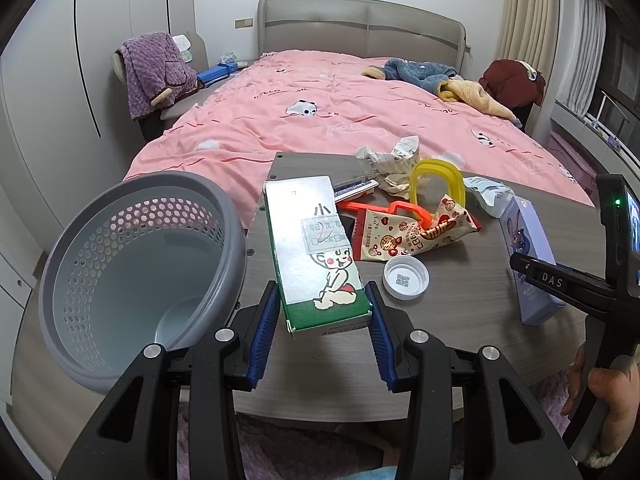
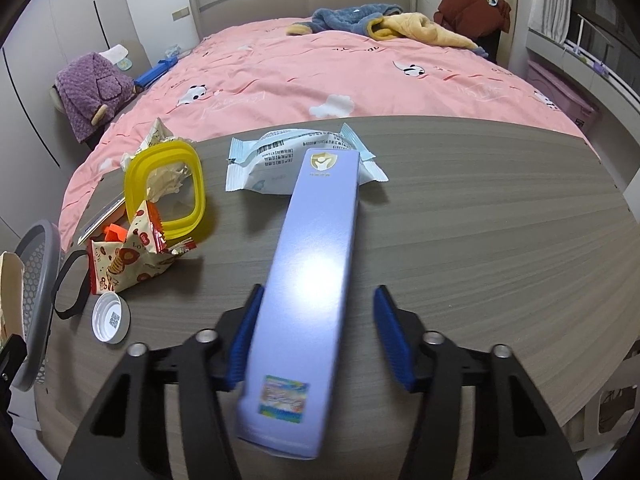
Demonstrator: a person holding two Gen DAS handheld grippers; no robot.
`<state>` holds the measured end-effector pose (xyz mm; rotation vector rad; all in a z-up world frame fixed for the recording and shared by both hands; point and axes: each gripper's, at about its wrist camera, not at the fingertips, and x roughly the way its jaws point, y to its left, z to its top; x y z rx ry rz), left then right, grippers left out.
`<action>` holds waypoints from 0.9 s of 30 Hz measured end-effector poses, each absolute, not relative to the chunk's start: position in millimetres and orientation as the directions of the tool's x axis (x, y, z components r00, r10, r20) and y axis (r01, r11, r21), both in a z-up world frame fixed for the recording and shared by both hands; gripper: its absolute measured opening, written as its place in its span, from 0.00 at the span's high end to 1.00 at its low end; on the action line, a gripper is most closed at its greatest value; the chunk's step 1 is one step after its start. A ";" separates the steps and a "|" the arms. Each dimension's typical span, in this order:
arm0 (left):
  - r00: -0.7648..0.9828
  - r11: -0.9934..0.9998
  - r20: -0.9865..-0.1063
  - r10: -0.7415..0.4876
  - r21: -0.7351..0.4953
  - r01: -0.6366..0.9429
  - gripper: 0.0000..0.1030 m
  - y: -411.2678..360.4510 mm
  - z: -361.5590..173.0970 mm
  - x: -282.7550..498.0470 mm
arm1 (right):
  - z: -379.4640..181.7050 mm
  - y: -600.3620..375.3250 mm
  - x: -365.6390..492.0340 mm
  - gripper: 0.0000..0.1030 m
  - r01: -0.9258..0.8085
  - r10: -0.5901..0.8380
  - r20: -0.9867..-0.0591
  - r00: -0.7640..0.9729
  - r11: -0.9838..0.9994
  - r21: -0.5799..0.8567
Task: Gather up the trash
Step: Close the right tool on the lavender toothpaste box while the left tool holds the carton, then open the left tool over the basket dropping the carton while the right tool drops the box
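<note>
Between left hand-held gripper [image 1: 325,328] pads — carton [image 1: 312,248]

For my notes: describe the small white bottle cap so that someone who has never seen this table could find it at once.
On the grey wood-grain table at the foot of the pink bed, look just in front of the crumpled red-and-cream snack wrapper. The white bottle cap lies there open side up. It is the only round white item, with a small QR code printed inside.

Grey wood-grain table [image 2: 480,216] with wrappers [image 2: 280,156], bottle cap [image 2: 111,318]
</note>
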<state>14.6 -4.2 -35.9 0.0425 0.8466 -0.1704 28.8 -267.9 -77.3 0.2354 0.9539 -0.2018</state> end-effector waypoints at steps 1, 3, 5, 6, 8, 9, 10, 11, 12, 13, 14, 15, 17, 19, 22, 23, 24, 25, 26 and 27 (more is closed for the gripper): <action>0.649 0.985 -0.749 -0.134 -0.031 0.167 0.59 -4.7 -35.8 14.4 | -77.4 -267.9 28.2 0.66 0.271 -0.064 -0.825 0.562 0.956 0.110; 0.650 0.986 -0.748 -0.135 -0.034 0.166 0.59 -3.6 -35.7 14.0 | -75.9 -267.9 25.1 0.70 0.262 -0.052 -0.821 0.569 0.957 0.121; 0.650 0.986 -0.748 -0.135 -0.036 0.163 0.59 -2.3 -34.9 14.0 | -73.4 -267.5 20.8 0.70 0.257 -0.040 -0.816 0.577 0.957 0.134; 0.652 0.986 -0.747 -0.135 -0.038 0.160 0.59 -1.4 -34.7 13.9 | -71.9 -266.7 18.8 0.70 0.252 -0.036 -0.814 0.580 0.958 0.138; 0.653 0.987 -0.745 -0.134 -0.041 0.156 0.59 1.1 -34.4 14.1 | -68.0 -264.1 15.6 0.70 0.245 -0.032 -0.808 0.588 0.959 0.141; 0.655 0.987 -0.744 -0.135 -0.044 0.153 0.59 3.6 -34.1 14.0 | -65.3 -262.2 14.5 0.70 0.241 -0.030 -0.805 0.593 0.960 0.142; 0.656 0.987 -0.743 -0.135 -0.046 0.151 0.59 5.1 -33.6 14.4 | -61.0 -259.5 12.0 0.70 0.234 -0.027 -0.799 0.601 0.962 0.143; 0.658 0.988 -0.741 -0.134 -0.047 0.148 0.59 6.4 -33.4 14.4 | -57.6 -257.1 11.7 0.70 0.227 -0.025 -0.794 0.607 0.963 0.143; 0.660 0.989 -0.740 -0.131 -0.049 0.141 0.59 10.3 -33.4 14.8 | -53.7 -253.7 10.6 0.70 0.218 -0.022 -0.789 0.614 0.965 0.143; 0.661 0.989 -0.739 -0.129 -0.050 0.137 0.59 12.4 -33.2 15.2 | -48.9 -249.2 9.2 0.70 0.206 -0.017 -0.782 0.623 0.968 0.143; 0.662 0.990 -0.739 -0.127 -0.052 0.132 0.59 15.7 -33.3 15.9 | -43.9 -243.8 8.6 0.70 0.191 -0.009 -0.775 0.631 0.971 0.145; 0.665 0.991 -0.738 -0.120 -0.053 0.121 0.59 21.8 -33.4 16.7 | -39.3 -238.6 8.7 0.70 0.176 0.001 -0.770 0.639 0.973 0.147; 0.668 0.993 -0.737 -0.107 -0.052 0.102 0.59 32.4 -33.7 18.3 | -29.1 -222.4 10.7 0.70 0.131 0.030 -0.755 0.654 0.980 0.151; 0.670 0.996 -0.737 -0.090 -0.048 0.082 0.59 42.3 -34.1 20.6 | -22.4 -206.5 14.9 0.70 0.085 0.064 -0.748 0.661 0.984 0.160; 0.668 0.998 -0.742 -0.057 -0.039 0.042 0.59 63.2 -36.2 25.5 | -14.3 -172.8 24.3 0.70 -0.008 0.131 -0.735 0.665 0.986 0.168; 0.667 0.999 -0.743 -0.047 -0.037 0.029 0.59 69.8 -36.9 27.2 | -12.7 -159.5 28.7 0.70 -0.044 0.158 -0.733 0.662 0.984 0.172; 0.666 0.999 -0.745 -0.032 -0.032 0.011 0.59 78.4 -37.5 29.1 | -12.3 -148.6 32.6 0.70 -0.072 0.180 -0.731 0.658 0.982 0.177; 0.666 1.000 -0.745 -0.019 -0.029 -0.004 0.59 86.3 -37.8 30.9 | -12.0 -136.3 37.1 0.70 -0.105 0.205 -0.729 0.653 0.978 0.182; 0.666 0.999 -0.746 -0.003 -0.023 -0.022 0.59 96.0 -38.2 32.7 | -12.2 -123.1 41.8 0.70 -0.139 0.233 -0.727 0.645 0.972 0.188; 0.665 0.999 -0.746 0.005 -0.021 -0.031 0.59 102.0 -37.8 33.6 | -12.9 -113.1 45.6 0.70 -0.167 0.258 -0.727 0.637 0.966 0.196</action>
